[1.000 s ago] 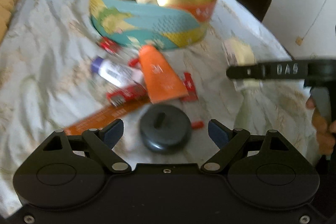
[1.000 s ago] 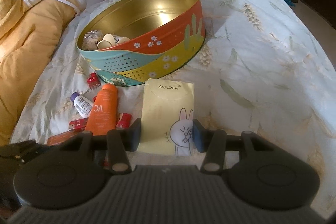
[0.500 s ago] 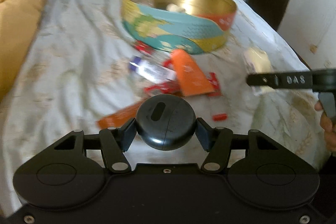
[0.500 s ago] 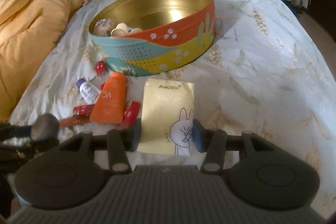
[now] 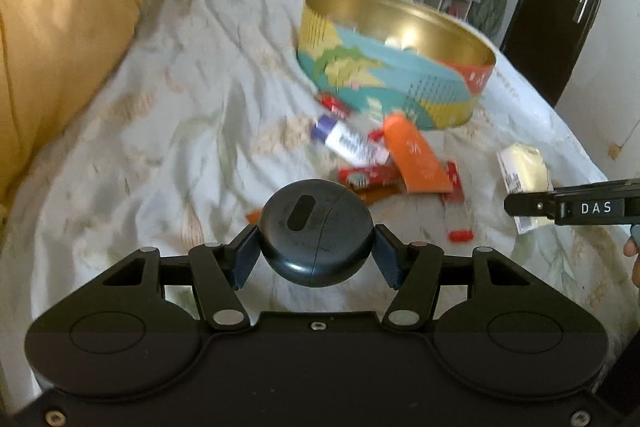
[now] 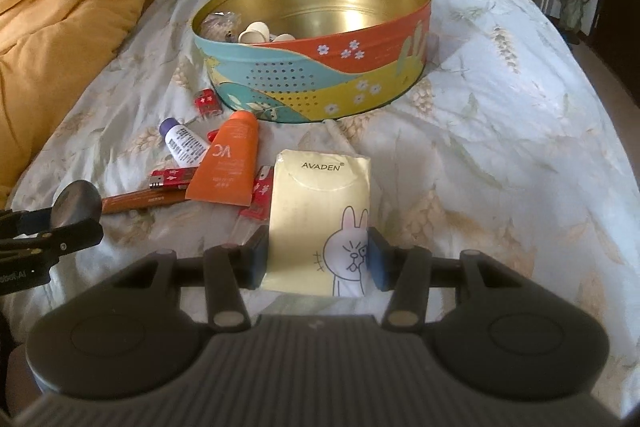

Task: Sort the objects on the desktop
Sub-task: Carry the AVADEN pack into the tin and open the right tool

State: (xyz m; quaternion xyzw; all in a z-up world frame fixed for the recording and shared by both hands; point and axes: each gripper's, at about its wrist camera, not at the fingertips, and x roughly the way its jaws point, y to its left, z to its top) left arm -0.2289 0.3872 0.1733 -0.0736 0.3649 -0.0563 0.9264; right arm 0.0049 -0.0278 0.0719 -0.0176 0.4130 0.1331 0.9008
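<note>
Gold-lined tin (image 6: 316,67) at the far side holds only a few small items. Left gripper (image 5: 316,251) clamps a dark round case (image 5: 316,231); right gripper (image 6: 318,261) clamps a yellow packet (image 6: 316,211). Tubes (image 6: 228,163) and red sachets (image 6: 172,179) lie unsorted near the tin.

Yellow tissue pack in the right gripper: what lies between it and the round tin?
In the right wrist view, only bare bedsheet lies between the yellow tissue pack and the round tin. The orange tube lies off to the left.

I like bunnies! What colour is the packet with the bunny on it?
Pale yellow, with a white cartoon bunny; the packet shows best in the right wrist view.
</note>
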